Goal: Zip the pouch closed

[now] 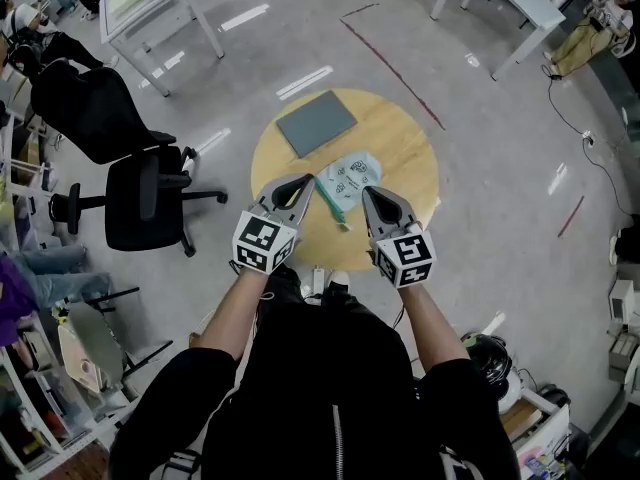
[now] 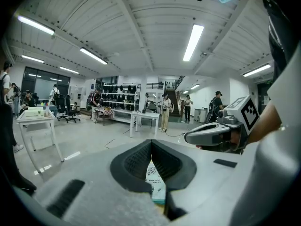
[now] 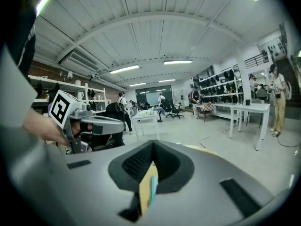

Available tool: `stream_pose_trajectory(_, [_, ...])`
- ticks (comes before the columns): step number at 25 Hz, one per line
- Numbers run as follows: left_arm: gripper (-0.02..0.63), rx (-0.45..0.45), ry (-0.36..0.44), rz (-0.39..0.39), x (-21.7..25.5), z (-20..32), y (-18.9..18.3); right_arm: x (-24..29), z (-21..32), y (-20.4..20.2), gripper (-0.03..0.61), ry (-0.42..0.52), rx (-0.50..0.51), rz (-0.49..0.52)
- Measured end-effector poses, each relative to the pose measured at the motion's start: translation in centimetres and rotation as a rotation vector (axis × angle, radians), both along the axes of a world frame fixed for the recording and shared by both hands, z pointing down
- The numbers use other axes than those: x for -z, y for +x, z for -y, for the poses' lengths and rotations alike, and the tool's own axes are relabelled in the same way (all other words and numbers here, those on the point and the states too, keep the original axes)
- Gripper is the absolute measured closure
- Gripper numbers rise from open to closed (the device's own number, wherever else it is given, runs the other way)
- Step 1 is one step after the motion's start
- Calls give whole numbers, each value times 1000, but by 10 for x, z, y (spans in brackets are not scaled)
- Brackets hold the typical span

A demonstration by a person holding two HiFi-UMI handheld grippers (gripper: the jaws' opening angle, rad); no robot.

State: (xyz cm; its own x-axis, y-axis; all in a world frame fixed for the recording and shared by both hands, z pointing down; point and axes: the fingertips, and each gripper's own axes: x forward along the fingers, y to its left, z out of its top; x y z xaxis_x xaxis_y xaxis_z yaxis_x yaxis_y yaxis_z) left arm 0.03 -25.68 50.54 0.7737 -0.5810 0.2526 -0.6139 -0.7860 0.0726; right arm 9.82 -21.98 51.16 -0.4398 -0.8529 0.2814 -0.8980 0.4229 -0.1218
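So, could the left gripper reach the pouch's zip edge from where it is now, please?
Probably yes: the left gripper hovers beside the teal zip edge of the pouch with nothing between them. Its jaws are shut, so they would need to open first.

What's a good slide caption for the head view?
Left gripper and right gripper, both shut, hover over a round wooden table bearing a pale green pouch and a grey pad.

The pouch [image 1: 352, 176] is lying flat on the round wooden table [image 1: 410, 148], just short of the table's 6 o'clock edge. It is showing a pale mint face with dark printed drawings. Its teal zipper strip [image 1: 331, 202] is running along the side facing 7 o'clock.
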Motion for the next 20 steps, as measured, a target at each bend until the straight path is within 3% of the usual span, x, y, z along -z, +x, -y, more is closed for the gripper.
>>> stream_pose_trajectory(15, [611,-3,-122,20,-57,-22,-7,-113,-34,-5,573,-198,37,-88])
stream_pose_trajectory(16, [611,1,-127,23,-58,-25,-9,-122,-37,-7,521,-224,52,-97])
stream_pose_trajectory(20, [611,32,-140,33,-63,-33,-20,-159,-48,-9,478,-303,102,-179])
